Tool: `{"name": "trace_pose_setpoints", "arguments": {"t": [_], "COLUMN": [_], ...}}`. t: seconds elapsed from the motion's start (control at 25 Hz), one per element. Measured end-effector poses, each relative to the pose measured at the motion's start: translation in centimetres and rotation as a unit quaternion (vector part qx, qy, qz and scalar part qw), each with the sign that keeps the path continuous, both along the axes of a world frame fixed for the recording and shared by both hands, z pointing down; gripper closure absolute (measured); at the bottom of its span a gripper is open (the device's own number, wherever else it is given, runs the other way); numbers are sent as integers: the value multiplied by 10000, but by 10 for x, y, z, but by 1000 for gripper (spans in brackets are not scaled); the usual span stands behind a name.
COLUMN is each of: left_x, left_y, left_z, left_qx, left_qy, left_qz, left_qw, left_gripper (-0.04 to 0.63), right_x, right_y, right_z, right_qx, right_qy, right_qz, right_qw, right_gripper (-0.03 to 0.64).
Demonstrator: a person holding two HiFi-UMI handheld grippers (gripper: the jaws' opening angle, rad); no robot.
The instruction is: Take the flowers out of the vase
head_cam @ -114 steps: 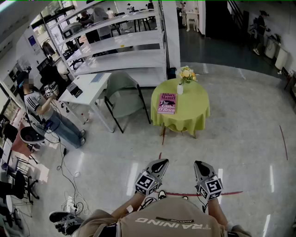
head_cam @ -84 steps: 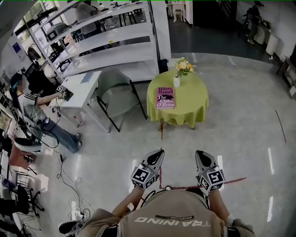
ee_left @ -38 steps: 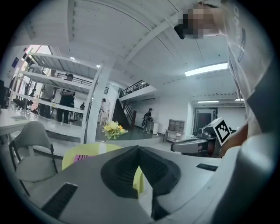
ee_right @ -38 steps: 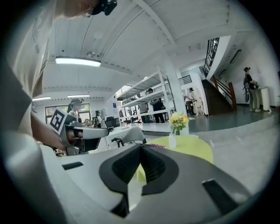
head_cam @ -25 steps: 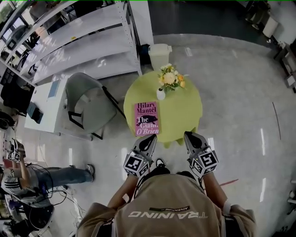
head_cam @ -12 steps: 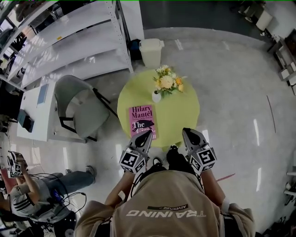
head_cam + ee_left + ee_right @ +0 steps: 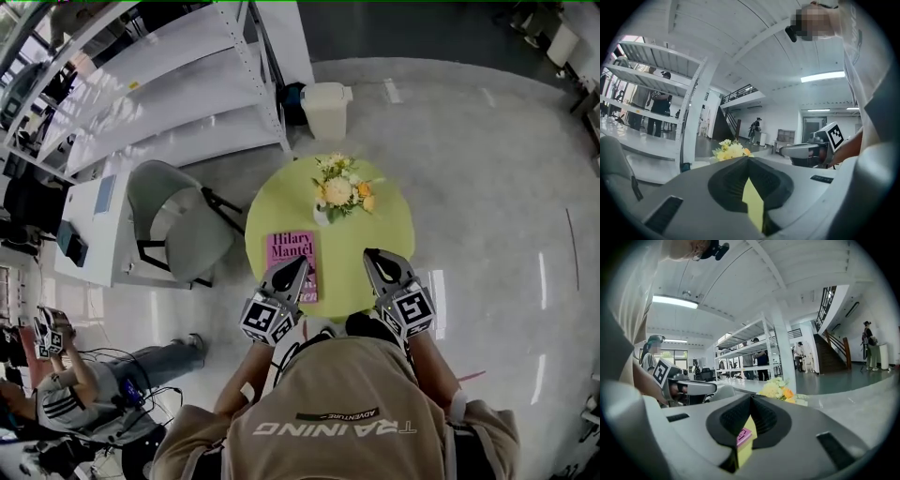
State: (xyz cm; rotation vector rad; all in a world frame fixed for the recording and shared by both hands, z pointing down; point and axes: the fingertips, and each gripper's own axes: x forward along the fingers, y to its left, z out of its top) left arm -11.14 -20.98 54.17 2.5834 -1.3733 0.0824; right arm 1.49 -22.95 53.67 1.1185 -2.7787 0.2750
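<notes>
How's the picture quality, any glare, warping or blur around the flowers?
Head view: sharp and evenly lit, with light streaks glaring on the glossy floor and the shelves bowed by the lens. Left gripper view: strong fisheye, black corners, flowers small but clear. Right gripper view: same rounding, one bright ceiling light.

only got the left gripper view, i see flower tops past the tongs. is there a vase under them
Observer: Yes. The head view shows a small white vase holding the flowers, on the far side of a round green table.
Operator: anything else on the table
Observer: A pink book lies on its left part, near the left tongs.
Operator: right tongs holding anything
Observer: No, the right tongs are shut with nothing between them.
</notes>
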Motion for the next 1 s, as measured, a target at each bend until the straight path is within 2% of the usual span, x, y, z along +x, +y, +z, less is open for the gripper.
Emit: {"name": "trace_pose_setpoints", "arguments": {"t": [0.28,0.4,0.64,1.0], "left_x": [11,10,4,-3], "left_y": [-40,-49,-65,-66], "left_z": [-4,0,10,31], "left_qx": [18,-29,34,-83], "left_qy": [-106,-212,-178,-165], "left_qz": [-395,-427,-298,76], "left_qw": [9992,9989,9994,9998], "left_gripper": [595,595,595,595], "right_x": [11,11,9,1], "right_y": [-37,-46,-55,-51], "right_z": [7,12,15,13], "right_qx": [-103,-186,-177,-331], "right_qy": [-112,-135,-38,-16], "right_qz": [-362,-403,-276,83], "right_qw": [9992,9989,9995,9994], "right_gripper": [618,618,618,618]}}
